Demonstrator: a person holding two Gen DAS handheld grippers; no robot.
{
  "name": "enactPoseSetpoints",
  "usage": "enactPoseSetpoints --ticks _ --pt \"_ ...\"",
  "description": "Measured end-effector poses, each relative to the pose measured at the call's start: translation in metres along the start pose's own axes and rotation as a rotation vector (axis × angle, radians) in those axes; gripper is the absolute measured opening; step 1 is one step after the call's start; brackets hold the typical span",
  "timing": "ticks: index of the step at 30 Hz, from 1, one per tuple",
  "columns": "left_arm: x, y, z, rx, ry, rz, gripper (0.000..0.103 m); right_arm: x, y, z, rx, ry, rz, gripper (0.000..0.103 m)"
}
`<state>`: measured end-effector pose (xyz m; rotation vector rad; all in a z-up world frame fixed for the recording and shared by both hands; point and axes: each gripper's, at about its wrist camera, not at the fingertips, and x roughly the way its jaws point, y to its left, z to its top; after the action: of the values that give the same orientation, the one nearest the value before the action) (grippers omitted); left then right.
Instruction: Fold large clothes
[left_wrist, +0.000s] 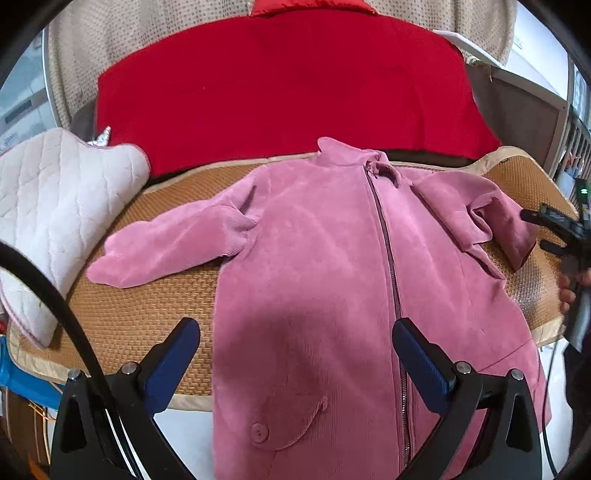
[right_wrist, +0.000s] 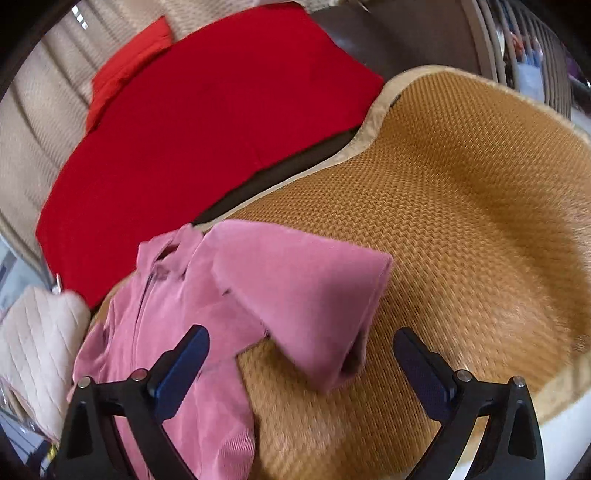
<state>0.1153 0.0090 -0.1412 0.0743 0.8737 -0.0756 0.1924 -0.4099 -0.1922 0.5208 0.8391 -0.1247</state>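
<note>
A pink corduroy zip coat (left_wrist: 314, 266) lies face up on a woven orange mat (left_wrist: 147, 306), collar away from me, hem hanging over the near edge. Its left sleeve (left_wrist: 166, 247) lies spread out. Its right sleeve (right_wrist: 306, 295) is rumpled and partly folded near the shoulder. My left gripper (left_wrist: 295, 350) is open above the coat's lower front, holding nothing. My right gripper (right_wrist: 301, 362) is open just short of the right sleeve's cuff, holding nothing; it also shows in the left wrist view (left_wrist: 535, 229) at the far right.
A red cloth (left_wrist: 288, 88) covers the surface behind the mat. A white quilted cushion (left_wrist: 55, 206) lies at the left. Beige knitted fabric (left_wrist: 110, 29) hangs at the back. Bare mat (right_wrist: 461, 221) stretches to the right of the sleeve.
</note>
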Motion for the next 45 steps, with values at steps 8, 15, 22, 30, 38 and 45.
enactPoseSetpoints --ticks 8,15,22,30,38,45 --pt "0.012 0.012 0.004 -0.038 0.020 -0.021 0.103 0.060 -0.002 0.008 0.086 0.109 0.006 0.030" --pt "0.013 0.031 0.008 -0.095 0.007 -0.036 0.103 0.025 0.054 0.009 -0.025 0.040 0.228 0.015" --pt "0.005 0.054 0.009 -0.155 -0.020 -0.030 0.103 0.025 0.150 -0.011 -0.101 0.177 0.486 0.015" --pt "0.002 0.068 0.008 -0.167 -0.044 -0.014 0.103 0.087 0.238 -0.074 -0.115 0.442 0.662 0.019" --pt "0.020 0.053 0.012 -0.124 -0.049 -0.122 0.103 0.070 0.217 -0.076 -0.008 0.383 0.802 0.090" --pt "0.072 0.043 0.024 -0.132 0.050 -0.236 0.103 0.068 0.171 -0.081 0.109 0.246 0.705 0.072"
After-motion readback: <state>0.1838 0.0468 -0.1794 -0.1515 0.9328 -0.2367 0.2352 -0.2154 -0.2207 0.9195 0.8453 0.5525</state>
